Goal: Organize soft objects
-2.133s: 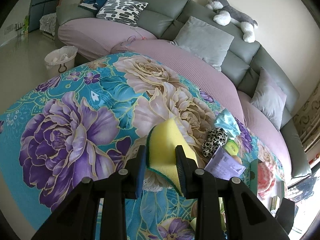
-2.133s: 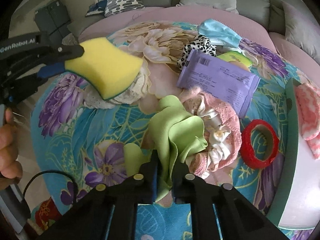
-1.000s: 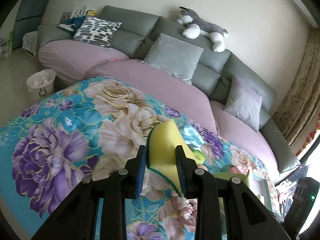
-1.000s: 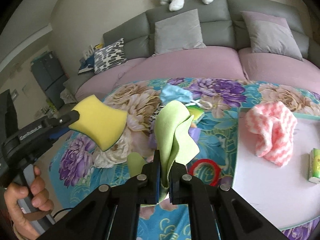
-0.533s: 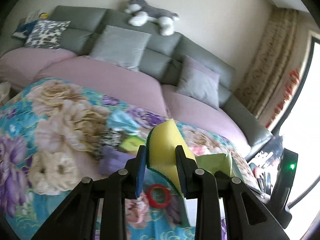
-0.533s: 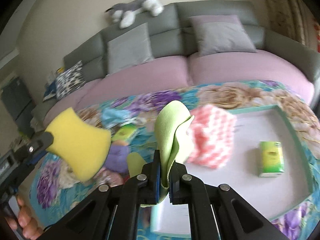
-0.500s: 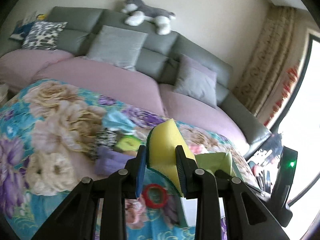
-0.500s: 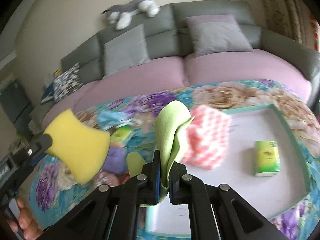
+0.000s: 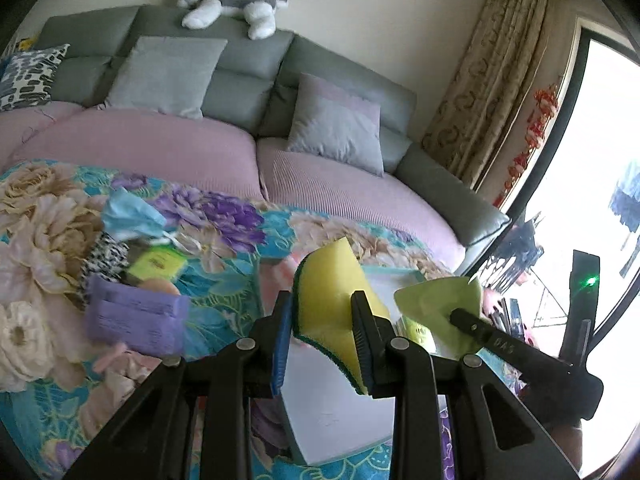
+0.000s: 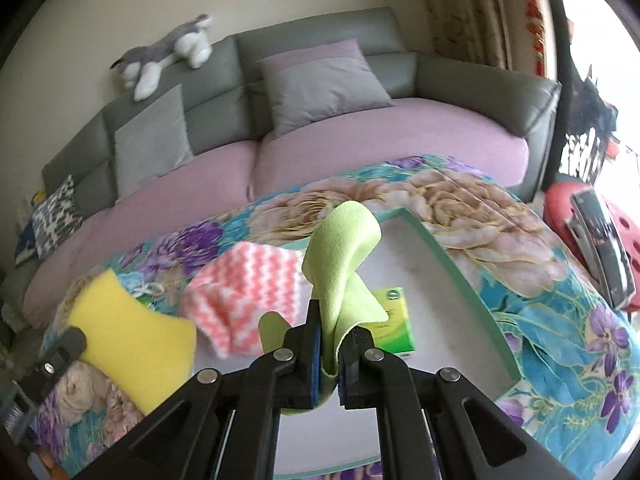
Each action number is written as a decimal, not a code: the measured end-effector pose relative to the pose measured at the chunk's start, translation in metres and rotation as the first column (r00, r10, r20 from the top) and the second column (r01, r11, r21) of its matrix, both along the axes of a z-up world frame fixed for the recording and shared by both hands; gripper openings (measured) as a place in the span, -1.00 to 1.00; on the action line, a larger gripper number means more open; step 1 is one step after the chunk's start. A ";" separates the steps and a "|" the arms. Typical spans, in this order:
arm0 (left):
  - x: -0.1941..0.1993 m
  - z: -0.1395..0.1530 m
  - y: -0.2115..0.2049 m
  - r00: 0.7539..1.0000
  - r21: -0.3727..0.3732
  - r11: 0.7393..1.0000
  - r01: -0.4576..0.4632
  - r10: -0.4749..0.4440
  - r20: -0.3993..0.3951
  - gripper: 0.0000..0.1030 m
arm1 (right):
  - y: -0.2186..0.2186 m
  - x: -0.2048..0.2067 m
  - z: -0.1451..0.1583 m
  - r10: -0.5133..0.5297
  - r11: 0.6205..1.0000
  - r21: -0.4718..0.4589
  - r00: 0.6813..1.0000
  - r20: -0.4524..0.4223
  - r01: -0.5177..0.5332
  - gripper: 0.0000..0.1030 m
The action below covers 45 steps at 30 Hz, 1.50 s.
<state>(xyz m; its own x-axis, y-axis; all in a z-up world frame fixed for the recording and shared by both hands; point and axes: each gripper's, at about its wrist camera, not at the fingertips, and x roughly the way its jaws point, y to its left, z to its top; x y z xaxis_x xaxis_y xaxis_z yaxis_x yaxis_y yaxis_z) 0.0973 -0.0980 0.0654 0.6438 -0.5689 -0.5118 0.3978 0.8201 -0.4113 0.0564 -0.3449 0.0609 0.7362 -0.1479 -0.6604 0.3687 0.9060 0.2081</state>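
My left gripper (image 9: 322, 322) is shut on a yellow sponge (image 9: 334, 300) with a green scouring side and holds it above the near left part of the white tray (image 9: 332, 412). The sponge also shows in the right wrist view (image 10: 128, 332). My right gripper (image 10: 332, 344) is shut on a light green cloth (image 10: 340, 252), held over the tray (image 10: 460, 272). The cloth also shows in the left wrist view (image 9: 440, 300). A pink and white knitted cloth (image 10: 248, 284) and a small green tissue pack (image 10: 394, 316) lie in the tray.
On the floral tablecloth (image 9: 224, 216) left of the tray lie a purple packet (image 9: 136, 316), a leopard-print scrunchie (image 9: 102, 260), a blue face mask (image 9: 130, 214), a green pack (image 9: 158, 262) and pink fabric (image 9: 116, 368). A grey and pink sofa (image 9: 240, 148) stands behind.
Both grippers have swung right from the pile of items to over the tray, each still holding its item. The tray now fills the lower middle of both views.
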 end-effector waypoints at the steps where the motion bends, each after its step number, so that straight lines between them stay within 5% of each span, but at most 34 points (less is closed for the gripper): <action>1: 0.001 -0.002 -0.003 1.000 -0.003 1.000 0.008 -0.008 -0.008 -0.41 | -0.002 -0.002 0.000 -0.011 1.000 -0.001 1.000 -0.001 0.011 -0.87; 12: 0.003 -0.021 -0.041 0.995 0.040 0.995 0.087 -0.085 -0.047 -0.40 | -0.021 -0.008 -0.006 -0.103 0.994 -0.038 0.994 -0.034 0.102 -0.86; 29: 0.016 -0.066 -0.056 0.984 0.188 0.978 0.086 -0.055 -0.168 -0.39 | -0.019 0.014 -0.047 -0.084 0.996 -0.046 0.974 -0.212 0.076 -0.81; 38: 0.012 -0.066 -0.055 0.983 0.194 0.977 0.084 -0.050 -0.175 -0.39 | -0.016 0.017 -0.051 -0.072 0.997 -0.049 0.967 -0.245 0.062 -0.71; 43: 0.012 -0.061 -0.051 0.985 0.190 0.979 0.078 -0.046 -0.168 -0.39 | -0.014 0.016 -0.048 -0.067 0.997 -0.054 0.969 -0.237 0.056 0.08; 45: 0.011 -0.058 -0.049 0.986 0.184 0.980 0.074 -0.044 -0.162 -0.39 | -0.012 0.016 -0.044 -0.062 0.997 -0.060 0.972 -0.225 0.050 0.08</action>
